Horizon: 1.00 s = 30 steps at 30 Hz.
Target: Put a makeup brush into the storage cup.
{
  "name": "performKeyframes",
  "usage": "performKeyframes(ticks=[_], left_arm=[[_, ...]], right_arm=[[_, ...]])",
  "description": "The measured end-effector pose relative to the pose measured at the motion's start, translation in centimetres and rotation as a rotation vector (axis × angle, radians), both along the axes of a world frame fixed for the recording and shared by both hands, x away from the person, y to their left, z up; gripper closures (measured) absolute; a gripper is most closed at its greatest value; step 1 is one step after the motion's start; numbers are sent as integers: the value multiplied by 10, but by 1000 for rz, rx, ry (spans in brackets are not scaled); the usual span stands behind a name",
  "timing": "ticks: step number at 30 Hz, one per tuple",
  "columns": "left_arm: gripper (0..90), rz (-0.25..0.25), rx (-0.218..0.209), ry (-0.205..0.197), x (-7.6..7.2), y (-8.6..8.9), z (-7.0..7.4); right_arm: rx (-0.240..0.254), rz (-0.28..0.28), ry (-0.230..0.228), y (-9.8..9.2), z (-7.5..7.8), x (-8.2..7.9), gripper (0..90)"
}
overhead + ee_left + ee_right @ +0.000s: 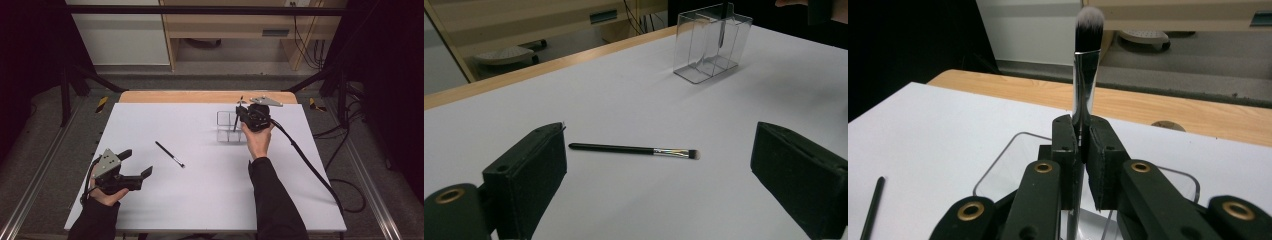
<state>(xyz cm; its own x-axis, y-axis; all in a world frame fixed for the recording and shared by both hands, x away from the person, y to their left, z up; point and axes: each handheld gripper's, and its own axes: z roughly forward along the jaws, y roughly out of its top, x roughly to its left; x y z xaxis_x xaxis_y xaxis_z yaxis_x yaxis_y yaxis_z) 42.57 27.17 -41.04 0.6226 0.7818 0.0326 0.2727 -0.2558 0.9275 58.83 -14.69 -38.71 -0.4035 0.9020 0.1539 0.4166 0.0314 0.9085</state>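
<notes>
Left gripper (136, 165) sits nearest us, jaws spread wide and empty, low over the table (210, 200). Straight ahead between its jaws lies the thin brush (634, 149), flat on the surface, black handle, shiny metal collar, small tip pointing to that gripper's right. We'd judge it light, stiff and smooth enough to roll; best taken mid-handle, square across. Further right, the right gripper (1081, 131) is pinched tight on the flat brush (1087, 60), clamped at the bottom of its chrome collar, dark bristles with a pale tip standing above the jaws. Its handle hangs down into the clear holder (228, 127) directly under that gripper. The holder looks light and tippable, so we lower gently.
</notes>
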Motion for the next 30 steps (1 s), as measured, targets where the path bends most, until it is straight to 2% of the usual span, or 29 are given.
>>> performKeyframes(ticks=[13, 18, 23, 30], left_arm=[[74, -1, 2, -2, 0, 0, 0], [74, -1, 5, -1, 0, -1, 0], [74, 0, 5, -1, 0, -1, 0], [74, 1, 4, -1, 0, -1, 0]], right_arm=[[-42, 15, 48, 6, -12, 2, 828], [-47, 19, 75, 7, -14, 1, 794], [-47, 31, 63, 7, -10, -5, 754], [-24, 56, 51, -2, -3, -19, 653]])
